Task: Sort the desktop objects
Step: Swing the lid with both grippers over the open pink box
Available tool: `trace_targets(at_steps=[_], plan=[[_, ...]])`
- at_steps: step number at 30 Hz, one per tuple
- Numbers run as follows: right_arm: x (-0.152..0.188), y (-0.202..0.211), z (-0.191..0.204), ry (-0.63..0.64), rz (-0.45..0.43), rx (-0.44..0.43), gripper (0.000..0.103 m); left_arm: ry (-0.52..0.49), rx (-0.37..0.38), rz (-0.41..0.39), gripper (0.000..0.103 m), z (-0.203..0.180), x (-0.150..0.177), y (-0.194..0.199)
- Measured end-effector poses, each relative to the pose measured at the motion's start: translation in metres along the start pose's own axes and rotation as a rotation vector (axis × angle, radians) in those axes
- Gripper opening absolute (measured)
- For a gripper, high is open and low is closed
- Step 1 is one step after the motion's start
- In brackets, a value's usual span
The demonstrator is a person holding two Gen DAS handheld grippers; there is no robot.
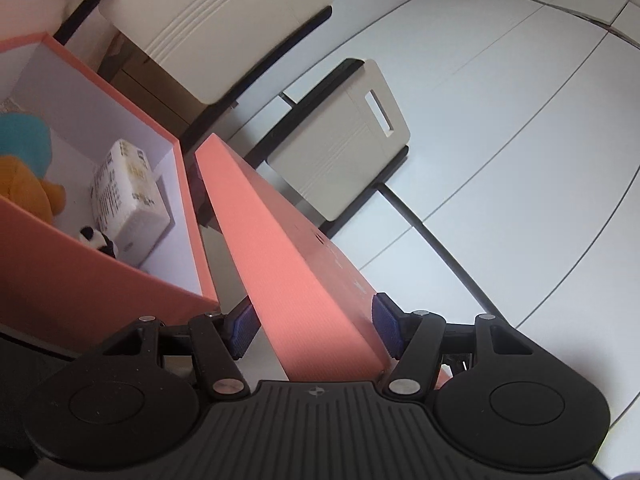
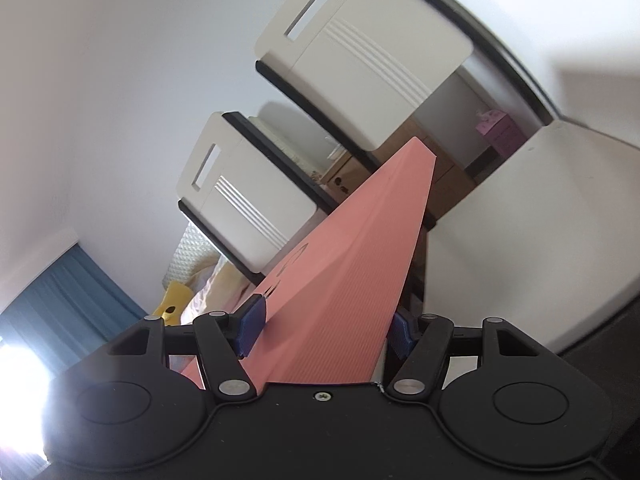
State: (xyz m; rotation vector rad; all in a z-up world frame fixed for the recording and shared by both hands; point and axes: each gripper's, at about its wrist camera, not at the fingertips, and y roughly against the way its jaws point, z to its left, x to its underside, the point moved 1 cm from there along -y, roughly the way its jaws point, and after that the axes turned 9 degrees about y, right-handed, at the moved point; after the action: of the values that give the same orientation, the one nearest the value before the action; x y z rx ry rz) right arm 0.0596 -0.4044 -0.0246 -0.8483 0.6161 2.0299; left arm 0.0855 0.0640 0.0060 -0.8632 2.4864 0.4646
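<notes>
Pink lid [image 1: 296, 264] = matt ribbed card; tongs [image 1: 316, 328] matt black plastic w/ ridged blue pads [image 1: 240, 326].

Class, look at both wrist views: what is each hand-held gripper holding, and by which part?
Both grip the pink box lid: the left hand-held gripper and the right hand-held gripper each clamp a side wall.

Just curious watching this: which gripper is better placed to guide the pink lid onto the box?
Probably left. Both grippers clamp the pink lid, but only the left gripper sees the open pink box right beside it.
</notes>
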Motion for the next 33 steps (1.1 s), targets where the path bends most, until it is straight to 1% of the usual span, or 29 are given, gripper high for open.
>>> trace_targets(at_steps=[6, 11, 15, 18, 24, 28, 33], plan=[[-0.009, -0.07, 0.011, 0.006, 0.05, -0.085, 0.064, -0.001, -0.069, -0.107, 0.066, 0.009, -0.03, 0.026], [-0.009, -0.137, 0.021, 0.019, 0.121, -0.161, 0.064, 0.018, -0.134, -0.192, 0.066, 0.024, -0.049, 0.05], [-0.005, -0.185, 0.029, 0.027, 0.175, -0.202, 0.064, 0.046, -0.195, -0.246, 0.066, 0.036, -0.064, 0.064], [-0.002, -0.212, 0.033, 0.03, 0.193, -0.222, 0.064, 0.059, -0.232, -0.274, 0.066, 0.045, -0.077, 0.068], [0.01, -0.242, 0.027, 0.025, 0.204, -0.228, 0.064, 0.084, -0.285, -0.288, 0.066, 0.065, -0.093, 0.06], [0.019, -0.253, 0.018, 0.019, 0.213, -0.22, 0.064, 0.085, -0.33, -0.27, 0.067, 0.076, -0.095, 0.052], [0.024, -0.254, 0.013, 0.006, 0.195, -0.224, 0.064, 0.041, -0.325, -0.287, 0.068, 0.079, -0.096, 0.049]])
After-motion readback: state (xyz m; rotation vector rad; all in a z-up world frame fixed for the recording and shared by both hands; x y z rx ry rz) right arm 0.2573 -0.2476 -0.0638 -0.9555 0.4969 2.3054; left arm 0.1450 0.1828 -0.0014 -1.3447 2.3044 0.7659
